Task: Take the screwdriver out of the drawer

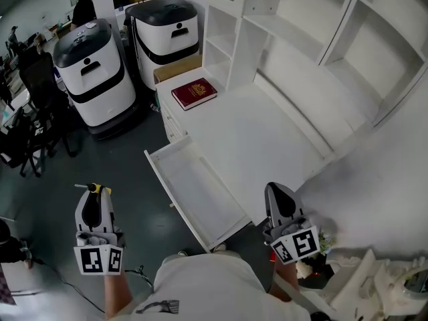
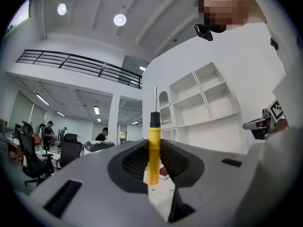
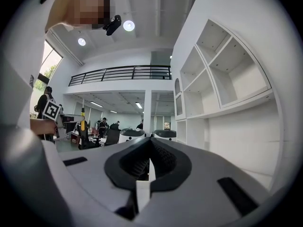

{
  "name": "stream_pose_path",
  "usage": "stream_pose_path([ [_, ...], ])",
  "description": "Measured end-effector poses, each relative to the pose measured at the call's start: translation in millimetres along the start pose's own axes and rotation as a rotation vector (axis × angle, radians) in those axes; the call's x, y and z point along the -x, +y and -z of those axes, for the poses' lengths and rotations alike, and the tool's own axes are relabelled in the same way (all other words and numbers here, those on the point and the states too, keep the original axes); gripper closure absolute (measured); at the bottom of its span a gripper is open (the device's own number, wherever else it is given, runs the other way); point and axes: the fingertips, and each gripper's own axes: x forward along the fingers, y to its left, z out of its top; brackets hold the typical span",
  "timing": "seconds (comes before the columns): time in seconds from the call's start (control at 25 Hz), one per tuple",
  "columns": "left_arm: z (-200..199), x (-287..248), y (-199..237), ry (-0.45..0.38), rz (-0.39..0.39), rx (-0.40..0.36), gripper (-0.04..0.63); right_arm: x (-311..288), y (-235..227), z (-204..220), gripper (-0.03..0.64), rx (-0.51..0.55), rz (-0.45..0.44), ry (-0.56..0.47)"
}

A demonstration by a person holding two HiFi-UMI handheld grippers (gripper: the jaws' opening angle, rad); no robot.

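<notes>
- My left gripper (image 1: 93, 191): jaws clamp the yellow screwdriver (image 2: 154, 151), steel shaft up.
- My right gripper (image 1: 279, 190): jaws closed together.
- White drawer (image 1: 159, 172) stands open; red book (image 1: 194, 93) on tabletop (image 1: 267, 136).

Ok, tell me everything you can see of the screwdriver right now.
The screwdriver has a yellow, plastic-looking handle, a black collar above it and a thin bare metal shaft. The left gripper clamps it by the handle, crosswise to the jaws; in the left gripper view it stands upright, shaft up. The head view shows it clear of the open drawer, held over the dark floor to the drawer's left. Nothing else touches it.
</notes>
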Motion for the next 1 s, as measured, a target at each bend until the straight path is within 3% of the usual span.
stream_pose_path([
  [1.0,-4,-4,9,-0.039,0.134,0.031,0.514,3,48,4,0.609,0.008,0.052,0.035],
])
